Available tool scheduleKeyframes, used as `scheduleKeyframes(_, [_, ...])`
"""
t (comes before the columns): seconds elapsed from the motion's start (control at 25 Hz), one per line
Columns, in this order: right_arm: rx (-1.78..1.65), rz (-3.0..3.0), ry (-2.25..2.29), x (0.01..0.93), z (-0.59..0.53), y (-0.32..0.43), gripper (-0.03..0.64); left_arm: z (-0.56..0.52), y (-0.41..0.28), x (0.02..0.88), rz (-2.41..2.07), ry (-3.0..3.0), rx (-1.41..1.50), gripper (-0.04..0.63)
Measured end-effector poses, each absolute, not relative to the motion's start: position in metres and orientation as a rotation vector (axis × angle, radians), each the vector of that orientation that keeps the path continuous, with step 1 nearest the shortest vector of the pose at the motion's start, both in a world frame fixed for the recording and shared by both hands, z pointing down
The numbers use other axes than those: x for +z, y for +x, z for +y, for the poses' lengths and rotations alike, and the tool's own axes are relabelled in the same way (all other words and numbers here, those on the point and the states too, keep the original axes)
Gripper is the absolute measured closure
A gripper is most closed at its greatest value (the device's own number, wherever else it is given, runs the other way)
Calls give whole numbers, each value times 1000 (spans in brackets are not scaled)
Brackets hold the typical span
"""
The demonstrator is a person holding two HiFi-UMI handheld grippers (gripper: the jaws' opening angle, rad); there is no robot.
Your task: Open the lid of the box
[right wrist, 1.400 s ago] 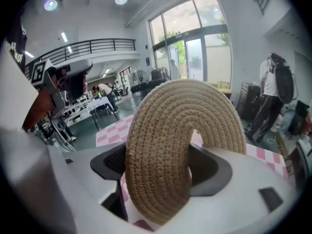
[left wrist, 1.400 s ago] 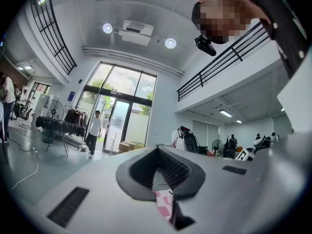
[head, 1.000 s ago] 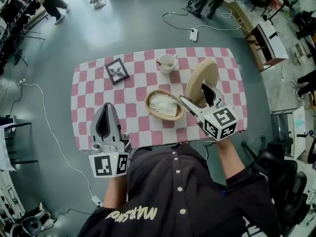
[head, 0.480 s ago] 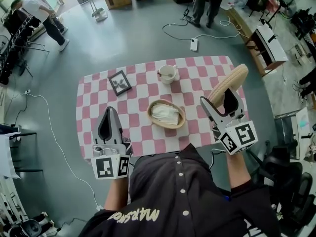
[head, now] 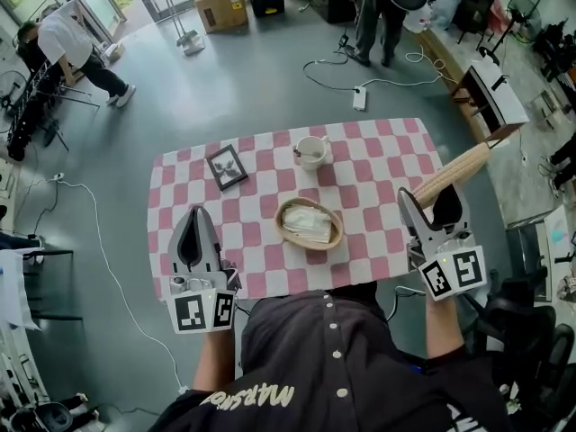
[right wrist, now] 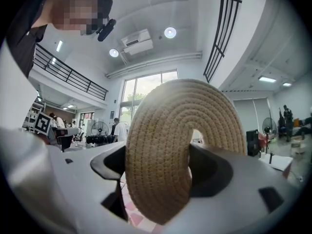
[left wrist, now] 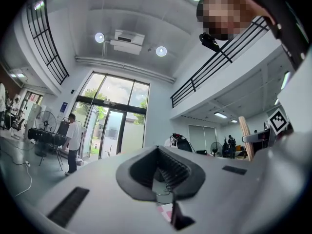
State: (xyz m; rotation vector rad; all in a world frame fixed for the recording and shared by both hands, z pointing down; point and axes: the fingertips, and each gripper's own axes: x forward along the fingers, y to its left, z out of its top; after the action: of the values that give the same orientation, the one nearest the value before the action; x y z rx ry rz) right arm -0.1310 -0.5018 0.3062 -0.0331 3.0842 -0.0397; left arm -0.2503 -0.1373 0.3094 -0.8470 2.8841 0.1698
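Observation:
The open woven box [head: 309,223] sits mid-table on the pink checked cloth [head: 378,241], with white paper inside. Its round woven lid [head: 454,174] is off the box, seen edge-on over the table's right edge. My right gripper [head: 435,207] is shut on that lid. In the right gripper view the lid [right wrist: 170,145] fills the space between the jaws of the right gripper [right wrist: 161,179]. My left gripper [head: 195,216] rests at the table's near left, shut on nothing. In the left gripper view the left gripper [left wrist: 162,174] points up at the hall.
A white cup [head: 310,151] and a small framed picture [head: 227,166] stand at the table's far side. A cable and power strip [head: 359,98] lie on the floor beyond. People stand at the far left [head: 67,48] and the far end [head: 378,7].
My right gripper has carried the lid from beside the box out to the right, past the table's edge. The lid now shows edge-on. My left gripper stays put.

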Motion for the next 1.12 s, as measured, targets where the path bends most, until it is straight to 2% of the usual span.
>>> scheduleKeyframes(1.12, [45, 3059, -142, 312, -513, -123, 239, -87, -255, 319, 2947, -655, 146, 586])
